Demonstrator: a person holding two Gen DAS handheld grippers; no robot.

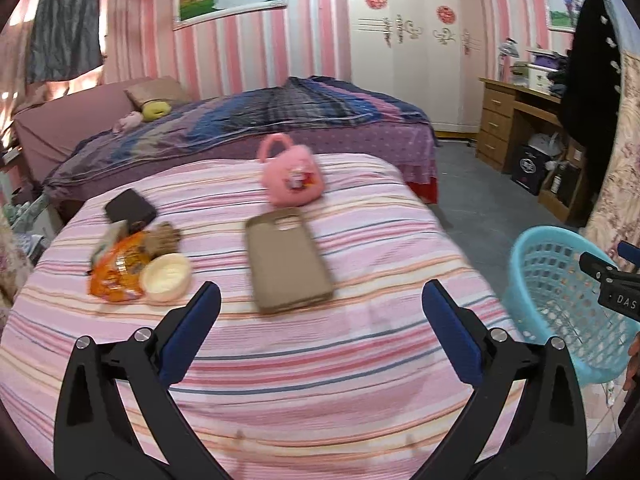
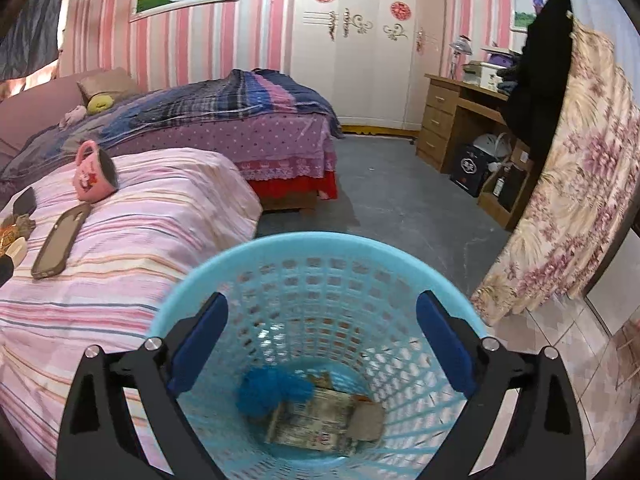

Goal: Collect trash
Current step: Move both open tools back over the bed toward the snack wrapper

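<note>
Two grippers: both seen w/ jaws spread wide, nothing held between the blue pads.
L gripper (image 1: 320, 300): was held over the pink striped bedspread (image 1: 320, 360), pointed at the phone case; no contact w/ anything.
R gripper (image 2: 322, 314): was held above the mouth of the blue basket (image 2: 280, 248), fingers apart over the opening.
Basket pos: on the floor just beside the striped bed's right edge; seen at right edge of L view too (image 1: 532, 256).
Basket contents: blue fluffy clump (image 2: 272, 392), printed wrapper (image 2: 312, 420) and a grey-brown scrap (image 2: 366, 420) were seen at the bottom, touching each other.
Trash pile: orange snack wrapper (image 1: 116, 276) lay on the bedspread at left, w/ a cream round lid (image 1: 166, 276) touching its right side, a brown crumpled lump (image 1: 162, 238) behind it and a dark wallet-like item (image 1: 130, 210) further back.
Phone case (image 1: 288, 260): tan, flat on the bedspread, just ahead of L gripper, apart from the pile.
Pink bag (image 1: 290, 176): small, w/ handle, was set behind the case, near the far edge.
Blur: some motion blur in L view; small print on wrappers couldn't be read.
Bkgd: 2nd bed w/ plaid blanket (image 1: 280, 108) behind, white wardrobe (image 1: 416, 40), wooden desk (image 1: 508, 120) at right.
</note>
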